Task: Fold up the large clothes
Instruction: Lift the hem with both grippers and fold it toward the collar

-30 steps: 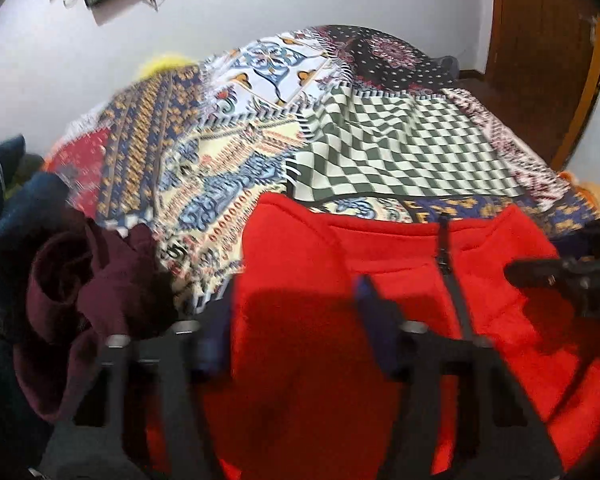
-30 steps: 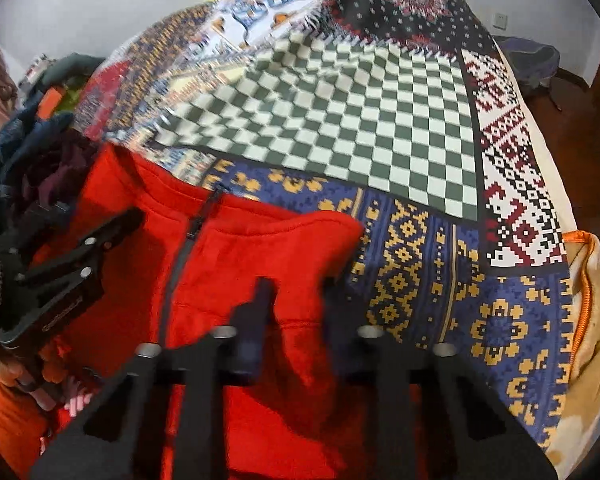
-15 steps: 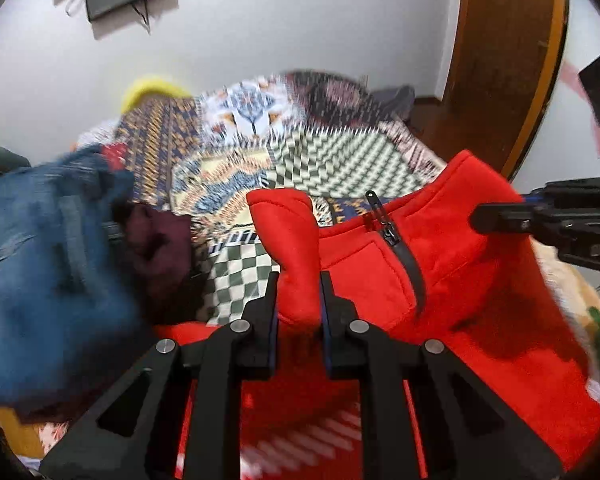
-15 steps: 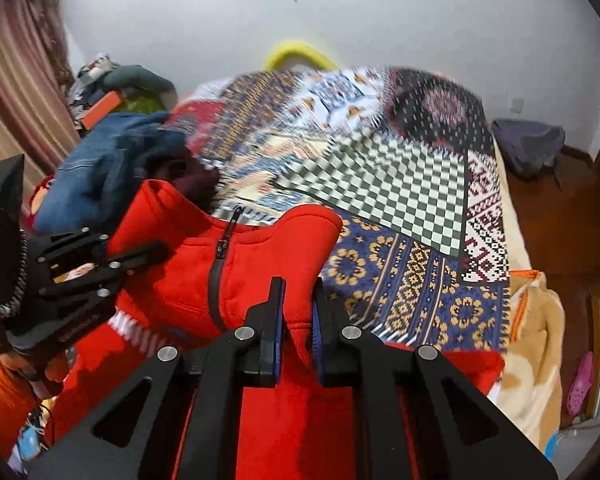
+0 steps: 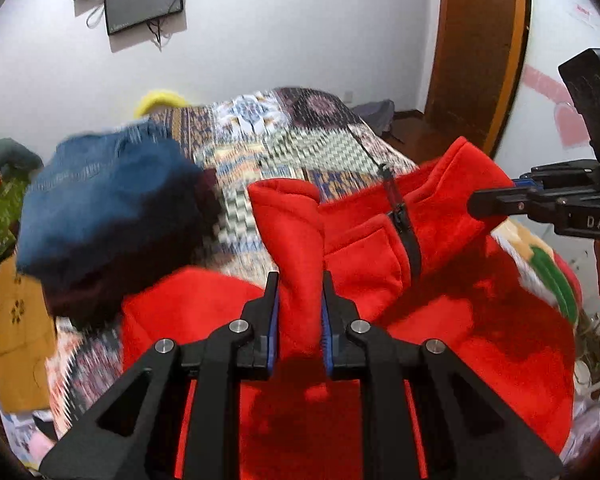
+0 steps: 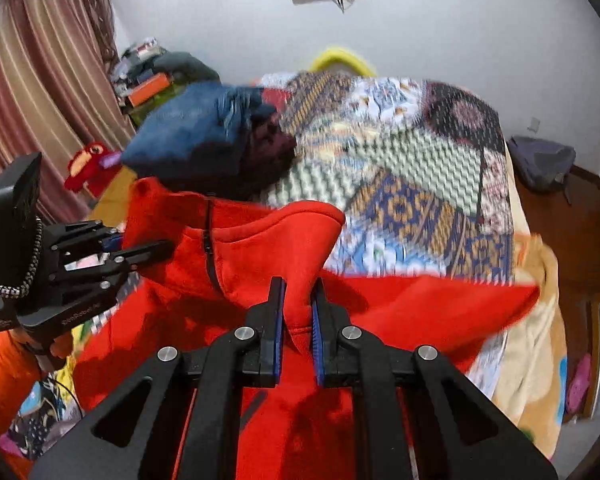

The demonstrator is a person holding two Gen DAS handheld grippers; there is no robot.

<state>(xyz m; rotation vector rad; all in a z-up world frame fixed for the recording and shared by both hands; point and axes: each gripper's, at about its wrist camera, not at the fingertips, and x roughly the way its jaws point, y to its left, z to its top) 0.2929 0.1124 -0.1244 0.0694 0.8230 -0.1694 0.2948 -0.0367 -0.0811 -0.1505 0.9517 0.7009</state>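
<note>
A red zip-front fleece jacket (image 5: pixel 364 264) hangs lifted over the patchwork bed (image 5: pixel 300 148), its black zip (image 5: pixel 400 220) facing me. My left gripper (image 5: pixel 298 280) pinches a fold of the jacket near one side of the collar; its jaws are opening slightly, with the fabric still pressed between the pads. My right gripper (image 6: pixel 298 284) is shut on the jacket (image 6: pixel 260 248) at the other side of the collar. Each gripper shows in the other's view: the right gripper (image 5: pixel 476 202) at the right edge, the left gripper (image 6: pixel 156 248) at the left.
A heap of blue denim (image 5: pixel 108 200) and a maroon garment lies on the bed's left side. A wooden door (image 5: pixel 476 52) stands far right, curtains (image 6: pixel 32 80) on the left. A tan blanket (image 6: pixel 532 320) hangs off the bed's right edge, and a dark bag (image 6: pixel 544 160) sits on the floor.
A second ago both grippers stood apart over the flat jacket. They have since shut on its collar area and lifted it up off the bed, with both hands rising.
</note>
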